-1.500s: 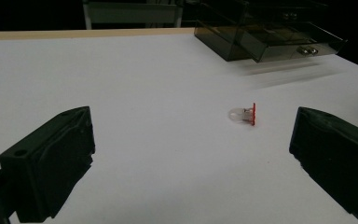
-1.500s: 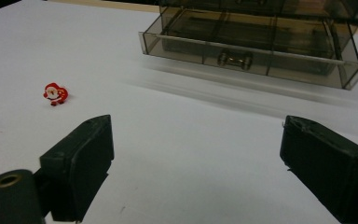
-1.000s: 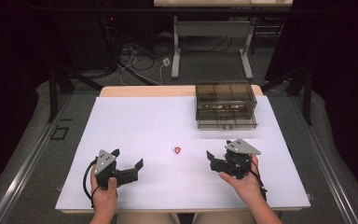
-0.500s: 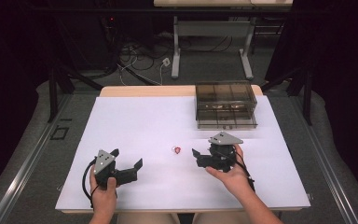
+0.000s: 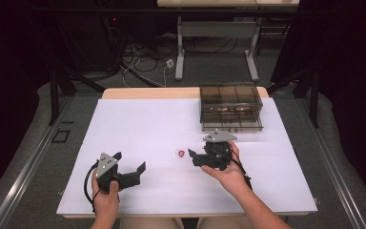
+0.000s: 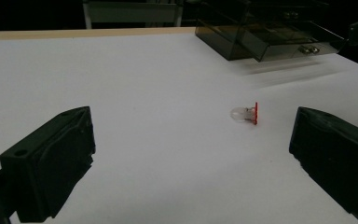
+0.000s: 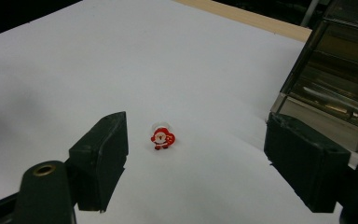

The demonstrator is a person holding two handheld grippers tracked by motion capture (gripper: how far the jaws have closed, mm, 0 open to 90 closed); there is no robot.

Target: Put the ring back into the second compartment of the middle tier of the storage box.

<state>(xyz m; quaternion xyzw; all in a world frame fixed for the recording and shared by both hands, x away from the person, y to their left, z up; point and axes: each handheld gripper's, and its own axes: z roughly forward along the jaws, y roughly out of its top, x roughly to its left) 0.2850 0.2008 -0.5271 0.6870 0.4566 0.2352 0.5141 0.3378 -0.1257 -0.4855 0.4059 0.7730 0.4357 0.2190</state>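
A tiny charm with a red Santa face on a clear base (image 5: 180, 153) lies on the white tabletop (image 5: 143, 119) near its middle. My right gripper (image 5: 192, 158) rests low just right of it and points left at it. Its jaws have just been closing a little, but they stand open, and the charm (image 7: 163, 136) lies ahead of them, untouched. My left gripper (image 5: 129, 162) sits at the front left, open and empty, aimed toward the charm (image 6: 246, 114), which lies well beyond its jaws.
A smoky clear drawer box (image 5: 230, 107) stands at the table's back right, close behind the right hand; one drawer is slightly out (image 6: 284, 44). Table legs and cables lie on the floor beyond the far edge.
My right gripper has slid left across the table, ending just beside the charm. The left gripper and the charm have stayed put.
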